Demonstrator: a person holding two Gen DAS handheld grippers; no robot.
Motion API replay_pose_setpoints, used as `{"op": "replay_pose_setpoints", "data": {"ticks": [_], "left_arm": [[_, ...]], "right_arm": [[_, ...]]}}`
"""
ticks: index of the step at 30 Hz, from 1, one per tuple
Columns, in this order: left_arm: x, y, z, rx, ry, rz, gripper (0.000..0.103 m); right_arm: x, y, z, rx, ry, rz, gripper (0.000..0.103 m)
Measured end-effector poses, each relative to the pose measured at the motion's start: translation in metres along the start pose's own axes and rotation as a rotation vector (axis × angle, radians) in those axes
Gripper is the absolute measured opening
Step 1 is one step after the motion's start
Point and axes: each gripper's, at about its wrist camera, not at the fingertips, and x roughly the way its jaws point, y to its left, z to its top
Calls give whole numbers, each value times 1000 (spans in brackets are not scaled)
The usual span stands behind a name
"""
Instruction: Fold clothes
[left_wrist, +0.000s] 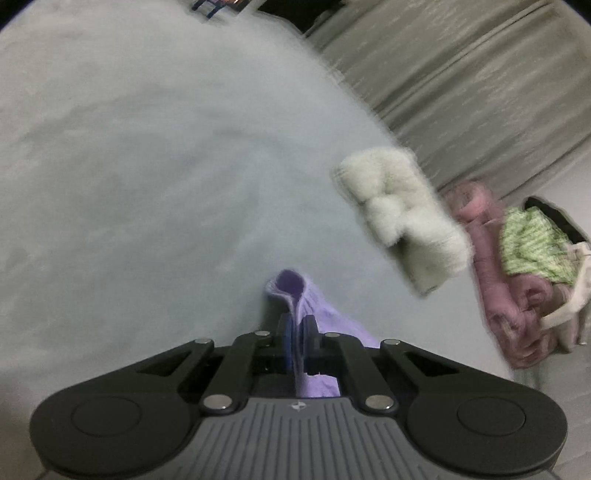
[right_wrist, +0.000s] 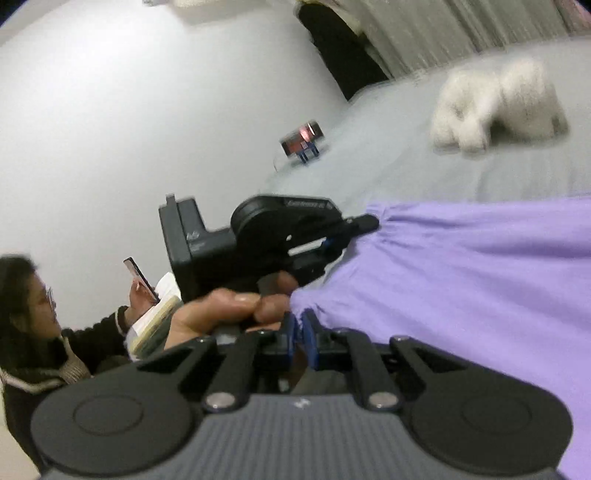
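**Lilac cloth pinched at both ends above the pale bed**

Lilac fabric is the thing in hand: a purple garment (right_wrist: 461, 280) held by both tools over a grey-white bed sheet (left_wrist: 147, 166).

Starting at the left, the left gripper (left_wrist: 298, 325) has its jaws drawn narrow on a bunched edge of the garment. A rolled hem sticks up just beyond the fingertips, and more cloth hangs below between the linkage arms. In the right wrist view the same tool shows from the side, gripped by the person's left hand (right_wrist: 229, 310), its tip biting a gathered corner of the cloth.

Moving right, the right gripper (right_wrist: 298, 326) is likewise closed down tight on another gathered point of the same edge, just beside the knuckles of that hand. So the two pinch points sit close together, and the body of the garment spreads away to the right of both tools, its long run heading rightward and downward out of view.

Further right on the bed lies a fluffy white garment (left_wrist: 399, 218), and past it a pile of pink and green clothes (left_wrist: 517, 269) near the edge. A seated bystander (right_wrist: 40, 314) with a phone is at far left in the right wrist view.

Judging from this, the coming move likely needs the grippers drawn apart along the held edge to stretch it before laying it flat; neither hand is clearly nearer the free cloth.
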Motion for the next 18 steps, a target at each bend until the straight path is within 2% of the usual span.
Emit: {"op": "replay_pose_setpoints", "data": {"ticks": [3,5,9,11,13,16,18], "left_arm": [[-6,0,3,73,-41,77,4],[-1,4,1,59,-22,86,4],[0,9,-1,30,8,59,4],[-3,9,-2,29,10,54,12],[-5,9,-3,29,10,48,14],[-1,5,-5,34,10,38,16],[3,1,-8,51,19,29,23]], "right_arm": [[14,-9,-17,34,78,-46,7],[23,-16,-29,57,130,-76,8],[20,1,-41,-31,112,-94,9],[17,11,-41,-78,96,-104,13],[14,18,-40,-120,82,-127,20],[9,15,-35,-127,63,-142,22],[3,10,-34,-111,62,-136,24]]}}
